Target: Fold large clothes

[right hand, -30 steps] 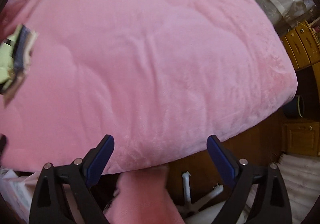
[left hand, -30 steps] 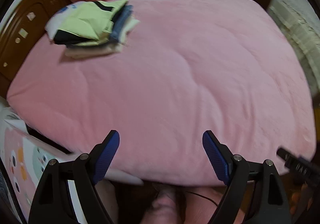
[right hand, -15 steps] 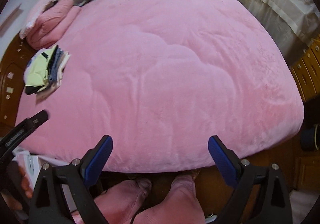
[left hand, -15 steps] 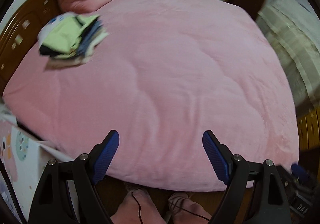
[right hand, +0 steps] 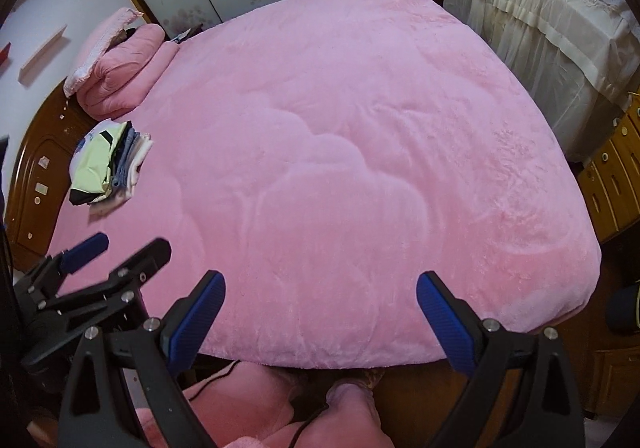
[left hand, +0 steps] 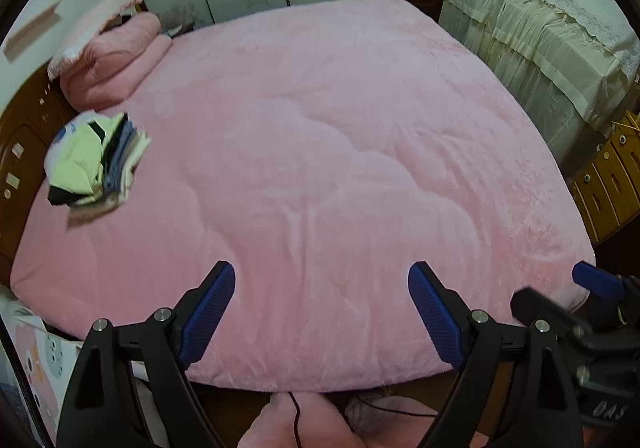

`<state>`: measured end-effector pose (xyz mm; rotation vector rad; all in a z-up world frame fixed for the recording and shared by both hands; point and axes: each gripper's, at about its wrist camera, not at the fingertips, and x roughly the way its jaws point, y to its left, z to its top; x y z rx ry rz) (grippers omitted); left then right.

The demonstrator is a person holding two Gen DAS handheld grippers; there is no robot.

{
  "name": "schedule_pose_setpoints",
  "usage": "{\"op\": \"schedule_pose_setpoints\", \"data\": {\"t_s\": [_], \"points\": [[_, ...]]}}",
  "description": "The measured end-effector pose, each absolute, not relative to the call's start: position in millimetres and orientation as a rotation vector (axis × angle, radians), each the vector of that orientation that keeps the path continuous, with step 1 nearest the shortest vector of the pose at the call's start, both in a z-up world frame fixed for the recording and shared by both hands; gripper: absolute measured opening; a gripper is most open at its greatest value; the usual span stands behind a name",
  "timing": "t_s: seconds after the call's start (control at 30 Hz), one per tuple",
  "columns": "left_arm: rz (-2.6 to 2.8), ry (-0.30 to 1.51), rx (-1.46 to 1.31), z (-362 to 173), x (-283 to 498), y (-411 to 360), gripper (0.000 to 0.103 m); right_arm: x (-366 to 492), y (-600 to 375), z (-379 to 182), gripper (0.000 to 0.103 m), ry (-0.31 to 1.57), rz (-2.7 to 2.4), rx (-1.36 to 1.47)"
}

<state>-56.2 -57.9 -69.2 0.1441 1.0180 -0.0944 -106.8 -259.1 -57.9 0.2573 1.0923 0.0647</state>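
Observation:
A stack of folded clothes (left hand: pixel 92 159), lime green on top, lies at the left side of the pink bed cover (left hand: pixel 340 147) near the headboard; the right wrist view shows the stack (right hand: pixel 108 163) too. My left gripper (left hand: pixel 320 268) hangs over the bed's near edge, its jaws opening with nothing between them. My right gripper (right hand: pixel 320 278) is beside it, to its right, open and empty as well. Each gripper shows in the other's view: the right gripper (left hand: pixel 550 284) and the left gripper (right hand: pixel 130 242). No loose garment is visible on the cover.
A folded pink quilt with a pillow (left hand: pixel 112 59) sits at the head of the bed against the wooden headboard (left hand: pixel 24 135). Cream-draped furniture (left hand: pixel 540 47) and wooden drawers (left hand: pixel 612 183) stand to the right. The person's pink-clad legs (right hand: pixel 352 408) are below the bed edge.
Both grippers have drawn back and up from the bed, so the whole cover and the room now show. The folded stack looks farther away. Each gripper has come into the other's view.

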Motion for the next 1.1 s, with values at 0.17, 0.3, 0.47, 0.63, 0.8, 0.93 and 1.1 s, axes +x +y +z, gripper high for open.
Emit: {"op": "schedule_pose_setpoints", "data": {"t_s": [0.17, 0.3, 0.47, 0.63, 0.8, 0.93, 1.1], "points": [[-0.086, 1.009, 0.159, -58.4, -57.8, -71.8, 0.089, -107.6, -268.2, -47.9, 0.097, 1.056, 0.105, 0.27], [-0.084, 1.0, 0.13, -51.8, -59.7, -71.9, 0.094, -107.7, -271.4, -39.2, 0.097, 1.03, 0.081, 0.248], [-0.054, 1.013, 0.106, -52.9, -60.0, -66.1, 0.101, -103.8, -271.9, -37.4, 0.097, 1.023, 0.071, 0.223], [-0.027, 1.021, 0.074, -51.8, -59.9, -53.0, 0.102, -104.7, -260.9, -31.0, 0.098, 0.998, 0.082, 0.165], [-0.019, 1.054, 0.04, -57.3, -61.4, -37.8, 0.102, -102.7, -248.9, -28.0, 0.103, 0.989, 0.107, 0.127], [-0.02, 1.065, 0.04, -59.5, -63.9, -29.0, 0.102, -105.7, -242.1, -26.8, 0.103, 0.982, 0.115, 0.11], [-0.024, 1.058, 0.03, -60.6, -67.2, -22.1, 0.102, -111.3, -234.1, -25.5, 0.103, 0.976, 0.115, 0.099]]}}
